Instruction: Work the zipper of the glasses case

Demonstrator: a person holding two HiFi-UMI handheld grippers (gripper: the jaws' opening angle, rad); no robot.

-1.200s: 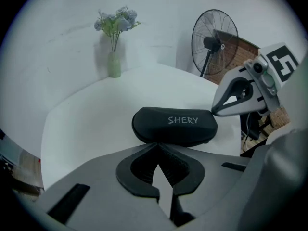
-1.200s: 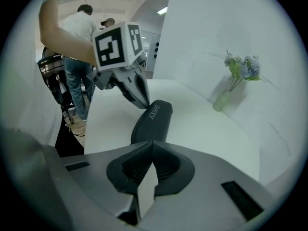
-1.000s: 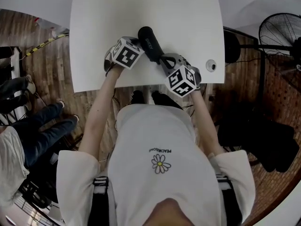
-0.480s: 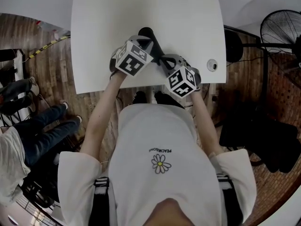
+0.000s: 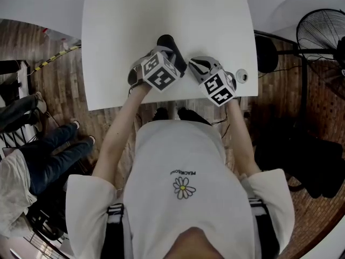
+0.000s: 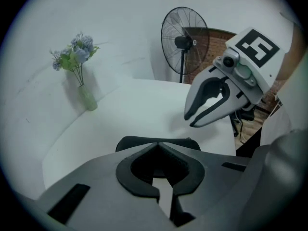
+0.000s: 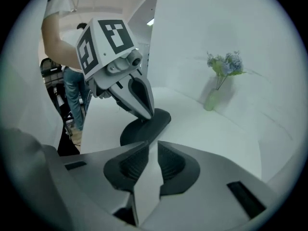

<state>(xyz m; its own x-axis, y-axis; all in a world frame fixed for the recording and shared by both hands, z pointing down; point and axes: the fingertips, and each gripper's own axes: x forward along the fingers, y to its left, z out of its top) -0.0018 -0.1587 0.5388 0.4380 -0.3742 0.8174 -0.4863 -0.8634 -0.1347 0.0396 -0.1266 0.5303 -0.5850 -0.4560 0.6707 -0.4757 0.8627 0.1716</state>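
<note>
Left gripper (image 6: pixel 156 146) was closed at the black glasses case (image 6: pixel 129 142); right gripper (image 7: pixel 153 144) was closed and empty.
The case lay on the white table (image 6: pixel 144 105) just beyond the left tips, which touched it, hiding any zipper pull. It sat ahead of the right jaws, apart, partly covered by the left gripper. A flower vase (image 6: pixel 87 99) and a fan (image 6: pixel 185 40) stood farther off.

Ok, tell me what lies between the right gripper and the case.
Nothing but bare table separates right gripper from case, as the left gripper view shows.
</note>
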